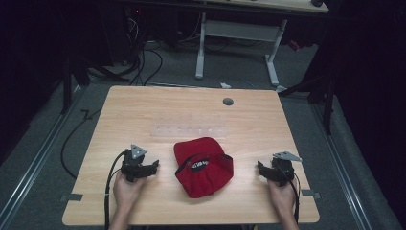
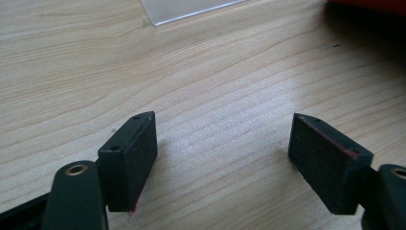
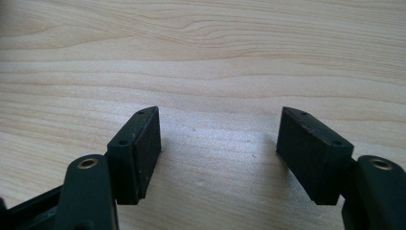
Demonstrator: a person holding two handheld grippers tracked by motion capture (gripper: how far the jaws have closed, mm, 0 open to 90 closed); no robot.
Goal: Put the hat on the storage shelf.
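Both hands rest low on the table point(image 1: 143, 110) — left gripper point(image 1: 154, 166) and right gripper point(image 1: 260, 167) wide and holding nothing — so next they likely reach in for the red cap point(image 1: 203, 165).

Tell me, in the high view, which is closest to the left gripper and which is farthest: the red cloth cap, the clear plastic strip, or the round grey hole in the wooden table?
Measured from the left gripper:
1. Red cloth cap, just to its right, mid-table.
2. Clear plastic strip, farther back, beyond the cap.
3. Round grey hole, near the table's far edge, right of centre.
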